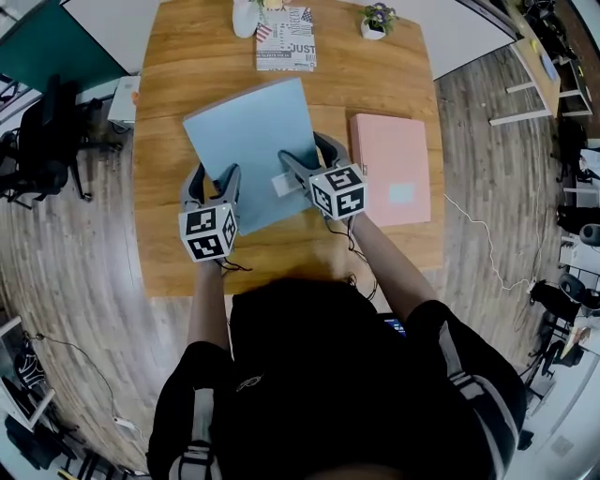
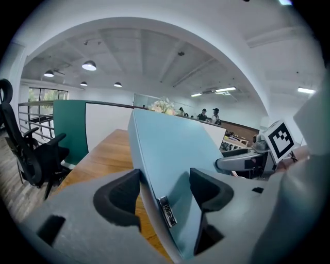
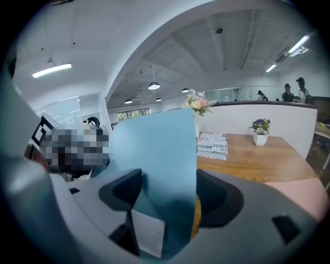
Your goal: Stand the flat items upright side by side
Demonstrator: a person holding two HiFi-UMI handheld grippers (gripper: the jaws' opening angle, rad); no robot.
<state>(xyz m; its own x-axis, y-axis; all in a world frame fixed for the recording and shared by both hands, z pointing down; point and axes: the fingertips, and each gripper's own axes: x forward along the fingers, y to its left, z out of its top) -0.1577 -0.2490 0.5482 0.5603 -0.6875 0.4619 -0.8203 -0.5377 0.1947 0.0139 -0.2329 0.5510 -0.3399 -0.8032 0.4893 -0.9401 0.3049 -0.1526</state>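
Observed light blue flat folder (image 1: 248, 131) held tilted above the wooden table (image 1: 178, 84), near edge raised. Could not tell whether far edge touches the tabletop. Found left gripper (image 1: 214, 180) pinching the folder's near left corner, pads on both faces. Found right gripper (image 1: 309, 157) pinching the near right edge likewise, beside a white label (image 1: 283, 185). Recorded pink flat binder (image 1: 391, 167) lying flat on the table, just right of the folder. Noted printed black-and-white book (image 1: 286, 39), white vase (image 1: 246, 17) and small potted plant (image 1: 378, 21) along the far edge.
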